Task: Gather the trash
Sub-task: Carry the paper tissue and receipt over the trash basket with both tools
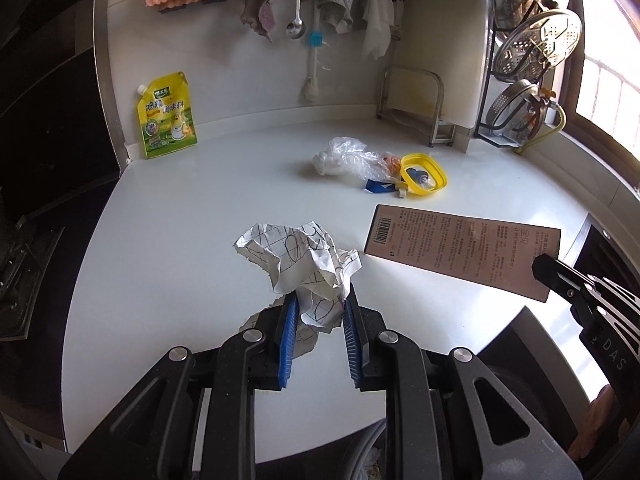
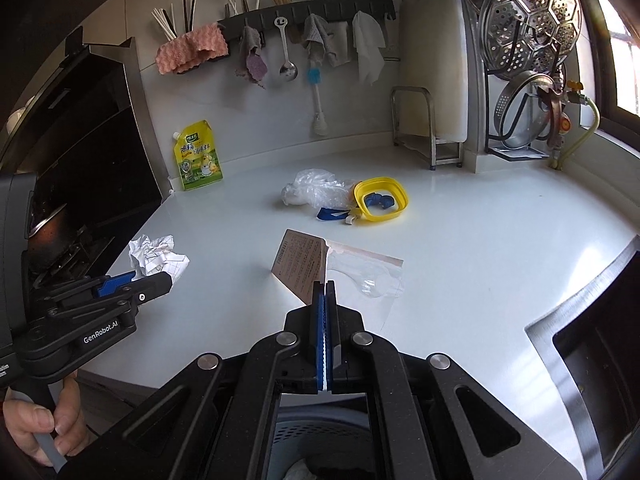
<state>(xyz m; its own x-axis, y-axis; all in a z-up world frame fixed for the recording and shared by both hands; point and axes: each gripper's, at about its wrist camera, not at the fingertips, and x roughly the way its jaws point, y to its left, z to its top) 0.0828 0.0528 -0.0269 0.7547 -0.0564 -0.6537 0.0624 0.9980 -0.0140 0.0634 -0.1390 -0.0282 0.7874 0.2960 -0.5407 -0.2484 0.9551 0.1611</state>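
In the left wrist view my left gripper (image 1: pixel 320 308) is shut on a crumpled sheet of white paper (image 1: pixel 304 260) with drawn lines, which bulges above the blue pads (image 1: pixel 290 320). The right wrist view shows that same paper (image 2: pixel 158 258) at my left gripper (image 2: pixel 160 280), over the counter's left edge. My right gripper (image 2: pixel 325 286) is shut on the near corner of a flat brown card package (image 2: pixel 300 262) with a clear plastic sleeve (image 2: pixel 368 276). From the left wrist view the package (image 1: pixel 460 248) shows printed text, and my right gripper (image 1: pixel 540 270) pinches its right end.
Further back on the white counter (image 1: pixel 200 220) lie a clear plastic bag (image 1: pixel 348 156), a yellow ring lid (image 1: pixel 424 172) and blue scraps (image 1: pixel 380 187). A yellow seasoning pouch (image 1: pixel 168 116) leans on the wall. Stove (image 2: pixel 60 240) left, dark steel-rimmed recess (image 2: pixel 580 340) right, bin (image 2: pixel 320 440) below.
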